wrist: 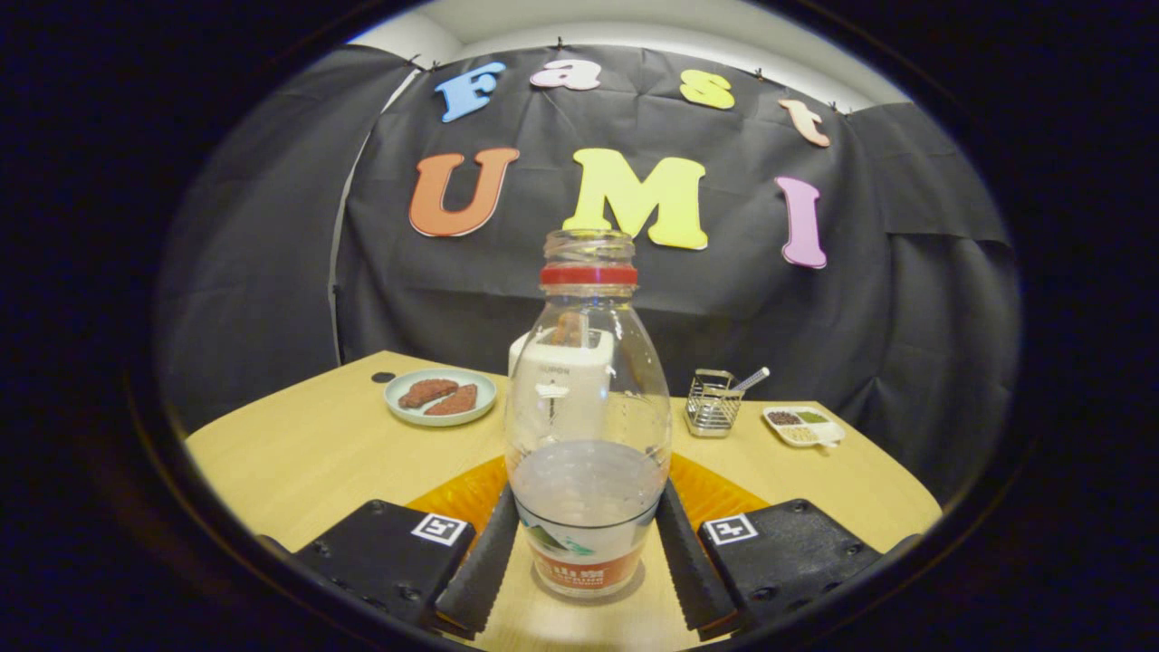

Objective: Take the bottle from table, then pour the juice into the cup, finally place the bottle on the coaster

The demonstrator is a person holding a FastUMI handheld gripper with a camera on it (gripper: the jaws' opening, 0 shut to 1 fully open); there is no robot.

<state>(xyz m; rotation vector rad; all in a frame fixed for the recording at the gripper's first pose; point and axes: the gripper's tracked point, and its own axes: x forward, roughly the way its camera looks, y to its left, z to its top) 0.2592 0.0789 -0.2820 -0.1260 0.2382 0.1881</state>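
Observation:
A clear bottle (587,426) with a red neck ring and no cap stands upright between my fingers, its base on the wooden table (299,453). Pale liquid fills roughly its lower third. My gripper (587,496) is shut on the bottle: the left fingertip (501,516) and the right fingertip (675,516) both press on its lower sides. An orange coaster (453,493) lies flat on the table just beyond the fingertips, spreading out behind the bottle on both sides.
A white toaster (534,371) stands behind the bottle. At the back left is a pale plate (398,403) with two brown pieces. A wire basket (713,403) and a small white dish of seeds (802,426) sit at the back right.

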